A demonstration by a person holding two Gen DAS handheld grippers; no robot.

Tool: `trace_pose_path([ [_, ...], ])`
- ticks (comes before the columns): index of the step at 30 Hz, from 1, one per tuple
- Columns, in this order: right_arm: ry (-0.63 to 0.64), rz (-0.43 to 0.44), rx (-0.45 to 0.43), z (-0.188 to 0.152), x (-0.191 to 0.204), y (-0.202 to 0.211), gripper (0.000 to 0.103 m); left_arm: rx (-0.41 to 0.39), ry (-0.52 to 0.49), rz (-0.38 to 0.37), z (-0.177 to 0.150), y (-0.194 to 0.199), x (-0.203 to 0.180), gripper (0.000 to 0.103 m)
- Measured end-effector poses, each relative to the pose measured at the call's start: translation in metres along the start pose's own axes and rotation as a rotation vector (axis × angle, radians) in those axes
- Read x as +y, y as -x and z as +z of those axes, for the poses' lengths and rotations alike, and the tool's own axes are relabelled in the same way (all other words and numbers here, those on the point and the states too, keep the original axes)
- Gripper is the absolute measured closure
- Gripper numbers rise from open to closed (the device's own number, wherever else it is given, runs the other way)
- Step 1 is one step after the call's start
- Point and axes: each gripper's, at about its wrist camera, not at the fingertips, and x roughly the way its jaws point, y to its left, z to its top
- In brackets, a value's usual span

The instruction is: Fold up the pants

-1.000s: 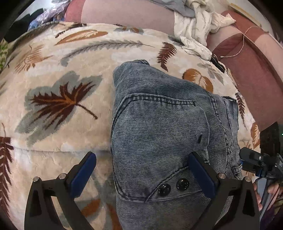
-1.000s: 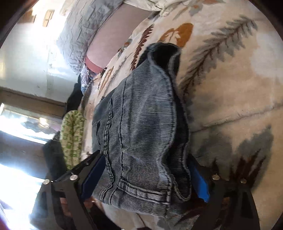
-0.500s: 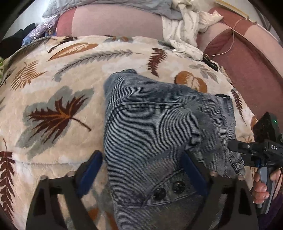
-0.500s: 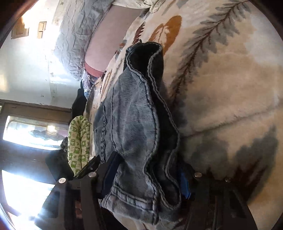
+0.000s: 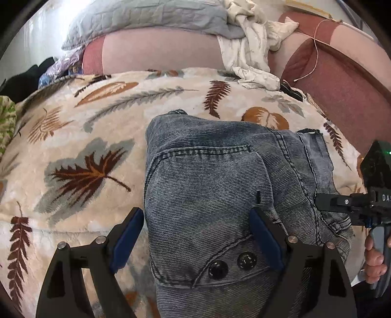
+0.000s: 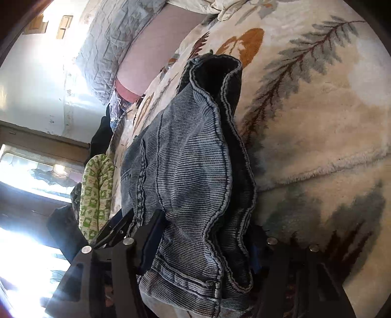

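Note:
Blue-grey corduroy pants lie folded into a thick bundle on a leaf-print blanket. My left gripper straddles the waistband end with its two dark buttons. Its left pad touches the bundle's left edge and its right pad digs into the cloth on top. In the right wrist view, my right gripper is shut on the hem end of the pants, which bunches up between the pads. That gripper also shows at the right of the left wrist view, held by a hand.
A grey quilt and crumpled white cloth lie beyond the blanket, on a pink and red sheet. A red padded side runs along the right. A green patterned cloth lies at the blanket's far edge.
Both grippers' jaws have narrowed. The right ones closed on the hem end, squeezing it into a tighter bunch. The left pad came in against the pants' edge and that view tipped upward.

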Motion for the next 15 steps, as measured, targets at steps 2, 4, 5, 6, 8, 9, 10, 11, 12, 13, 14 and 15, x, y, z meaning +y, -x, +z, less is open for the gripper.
trace_pose_path([
  [2, -0.001, 0.001, 0.002, 0.001, -0.001, 0.000, 0.039, -0.002, 0.001, -0.001, 0.000, 0.000, 0.001, 0.014],
  [4, 0.003, 0.001, 0.004, 0.001, 0.001, -0.002, 0.036, 0.003, 0.013, 0.007, 0.002, -0.002, 0.003, 0.007],
  [5, 0.008, 0.000, 0.004, 0.001, 0.002, -0.002, 0.035, 0.003, 0.022, 0.009, 0.001, -0.002, 0.004, 0.006],
  [6, 0.014, -0.003, 0.002, 0.001, 0.006, -0.004, 0.032, 0.002, 0.034, 0.002, 0.000, -0.003, 0.007, 0.005],
  [8, 0.027, -0.004, -0.003, 0.000, 0.009, -0.005, 0.027, 0.001, 0.070, -0.016, -0.002, -0.005, 0.011, 0.004],
  [9, 0.036, -0.007, -0.004, 0.000, 0.011, -0.006, 0.024, 0.009, 0.088, -0.024, -0.002, -0.006, 0.013, 0.004],
  [10, 0.048, -0.015, -0.007, 0.000, 0.013, -0.007, 0.024, 0.013, 0.092, -0.026, -0.002, -0.005, 0.013, 0.004],
  [11, 0.065, -0.032, -0.011, -0.001, 0.016, -0.008, 0.024, 0.014, 0.081, -0.020, -0.001, -0.004, 0.012, 0.004],
  [12, 0.073, -0.041, -0.015, -0.002, 0.018, -0.008, 0.025, 0.009, 0.062, -0.012, -0.001, -0.003, 0.011, 0.004],
  [13, 0.079, -0.050, -0.017, -0.002, 0.019, -0.008, 0.026, 0.003, 0.046, -0.006, -0.002, -0.002, 0.009, 0.004],
  [14, 0.085, -0.062, -0.021, -0.002, 0.020, -0.007, 0.029, -0.010, 0.026, -0.002, -0.002, -0.001, 0.007, 0.005],
  [15, 0.086, -0.072, -0.025, -0.002, 0.020, -0.007, 0.037, -0.019, 0.010, 0.003, -0.002, 0.000, 0.005, 0.006],
])
